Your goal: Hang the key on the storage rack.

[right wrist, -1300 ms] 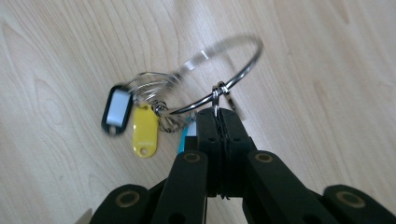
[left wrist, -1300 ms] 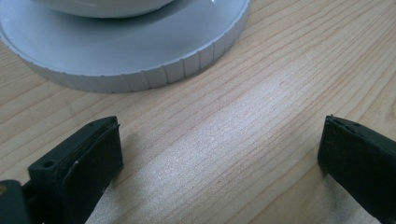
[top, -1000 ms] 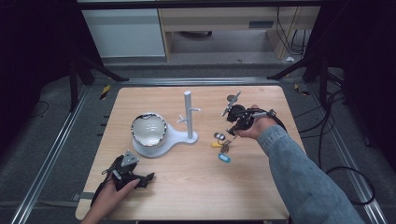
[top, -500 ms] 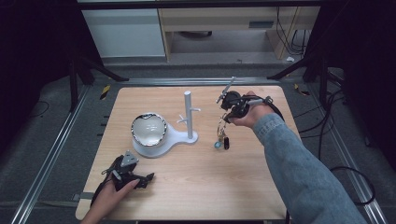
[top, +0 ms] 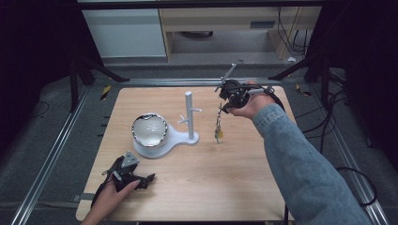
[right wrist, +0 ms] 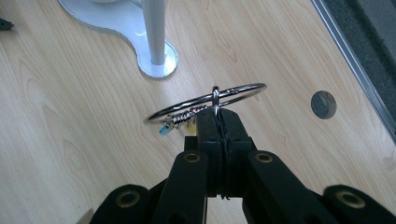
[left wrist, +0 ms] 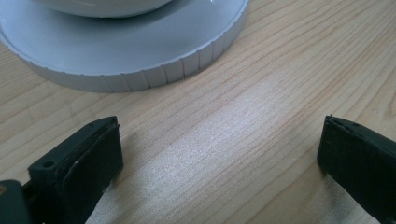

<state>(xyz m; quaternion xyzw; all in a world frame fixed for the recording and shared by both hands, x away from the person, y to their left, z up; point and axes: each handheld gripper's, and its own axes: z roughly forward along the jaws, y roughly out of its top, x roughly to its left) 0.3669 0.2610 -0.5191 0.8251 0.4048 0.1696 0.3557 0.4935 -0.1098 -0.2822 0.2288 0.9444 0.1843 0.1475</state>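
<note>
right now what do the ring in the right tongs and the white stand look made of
Ring: looks like polished metal, thin and mirror-bright with sharp glints. Stand: probably plastic or painted metal, smooth matt white with soft reflections and a ribbed base edge; the look alone can't settle it.

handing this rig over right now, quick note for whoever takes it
Right gripper: shut on the key ring, held in the air right of the white stand; charms dangle below it.
Left gripper: open, holding nothing, low on the table near the front edge, facing the stand's bowl.
Done: ring is off the table.
Left, probably: hang the ring on one of the stand's pegs; none carries anything yet.
</note>
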